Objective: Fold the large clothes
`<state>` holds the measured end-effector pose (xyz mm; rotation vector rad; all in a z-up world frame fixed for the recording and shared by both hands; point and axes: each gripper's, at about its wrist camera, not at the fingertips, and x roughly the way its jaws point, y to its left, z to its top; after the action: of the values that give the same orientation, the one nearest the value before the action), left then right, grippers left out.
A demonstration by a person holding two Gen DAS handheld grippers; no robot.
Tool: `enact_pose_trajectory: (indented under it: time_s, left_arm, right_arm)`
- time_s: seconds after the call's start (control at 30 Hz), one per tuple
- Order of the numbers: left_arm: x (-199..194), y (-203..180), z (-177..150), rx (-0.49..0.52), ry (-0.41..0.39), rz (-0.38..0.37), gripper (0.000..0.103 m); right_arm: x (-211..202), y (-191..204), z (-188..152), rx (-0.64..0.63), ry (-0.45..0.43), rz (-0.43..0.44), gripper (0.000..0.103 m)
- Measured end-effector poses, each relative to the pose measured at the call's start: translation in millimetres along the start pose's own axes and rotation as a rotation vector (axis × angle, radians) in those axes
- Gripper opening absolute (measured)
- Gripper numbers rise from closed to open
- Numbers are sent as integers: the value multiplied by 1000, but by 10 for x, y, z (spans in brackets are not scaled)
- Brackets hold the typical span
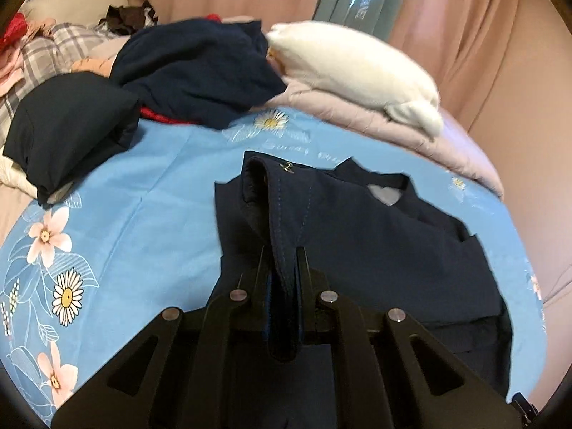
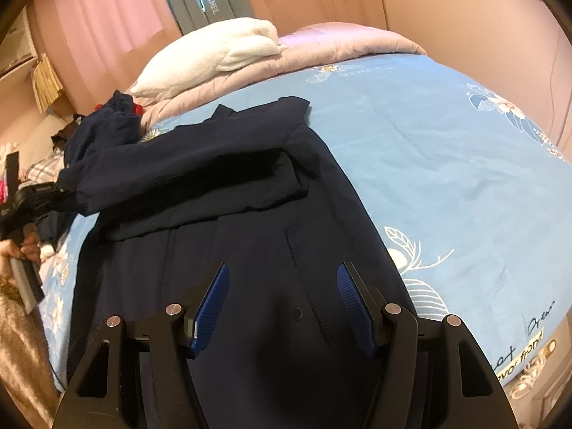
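Navy woven jacket (image 2: 250, 236), lying flat on the pale blue flower-printed bedsheet (image 2: 447, 164), its sleeve cuff (image 1: 282, 214) raised from the body. My left gripper (image 1: 284, 268) is clamped on that cuff; my right gripper (image 2: 280, 300) hangs over the lower panel with pads apart, holding nothing. To fold well, I judge I should carry the cuff straight across the chest, keep it taut, and pin the body with the right. A fluffy white pillow (image 2: 214, 57) lies well apart.
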<state>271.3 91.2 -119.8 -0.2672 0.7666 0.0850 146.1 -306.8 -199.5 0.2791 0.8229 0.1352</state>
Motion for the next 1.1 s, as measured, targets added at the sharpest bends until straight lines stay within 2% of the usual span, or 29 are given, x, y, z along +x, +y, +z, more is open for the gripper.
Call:
enact_pose_trajectory:
  time_s: [0.3, 0.6, 1.1]
  left_arm:
    - [471, 133, -105, -4, 95, 58, 10]
    - [721, 151, -191, 24, 143, 111, 11]
    - [965, 130, -329, 70, 168, 204, 16]
  right_arm:
    - [42, 11, 19, -1, 15, -8, 63]
    - [61, 6, 9, 8, 25, -16, 63]
    - [55, -43, -27, 32, 31, -30, 63]
